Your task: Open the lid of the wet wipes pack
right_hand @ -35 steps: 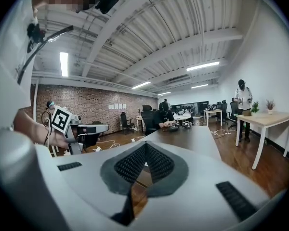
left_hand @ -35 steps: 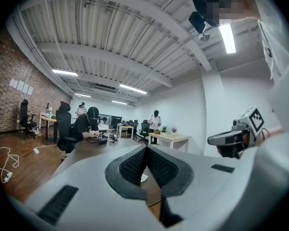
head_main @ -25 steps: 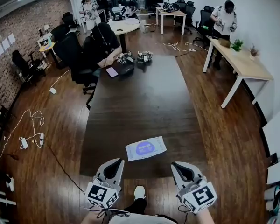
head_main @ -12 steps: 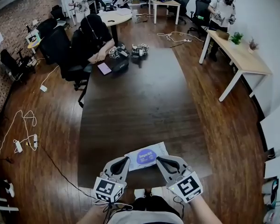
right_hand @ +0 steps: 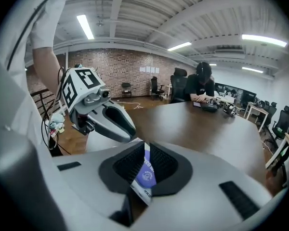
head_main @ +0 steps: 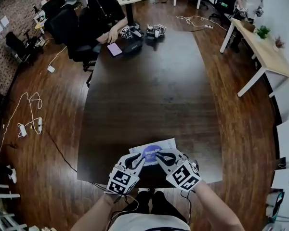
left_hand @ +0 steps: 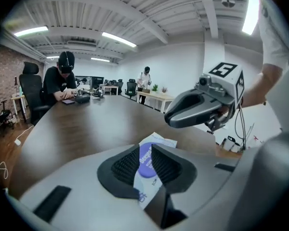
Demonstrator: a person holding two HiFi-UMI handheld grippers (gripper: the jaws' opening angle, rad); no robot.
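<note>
The wet wipes pack is white with a round purple lid patch and lies flat near the front edge of the long dark table. Both grippers hang close over its near side with their tips angled toward each other. My left gripper is opening. The pack shows through the gap between its pads, which do not touch it. My right gripper is all but shut, and only a thin strip of the pack shows between its pads. Each gripper view shows the other gripper: the right gripper and the left gripper.
A person in black sits at the table's far end beside a small notebook and several devices. Cables lie on the wooden floor at left. A white desk stands at right.
Both grippers have come down and forward from in front of the table to just over the pack's near side. The left jaws have parted.
</note>
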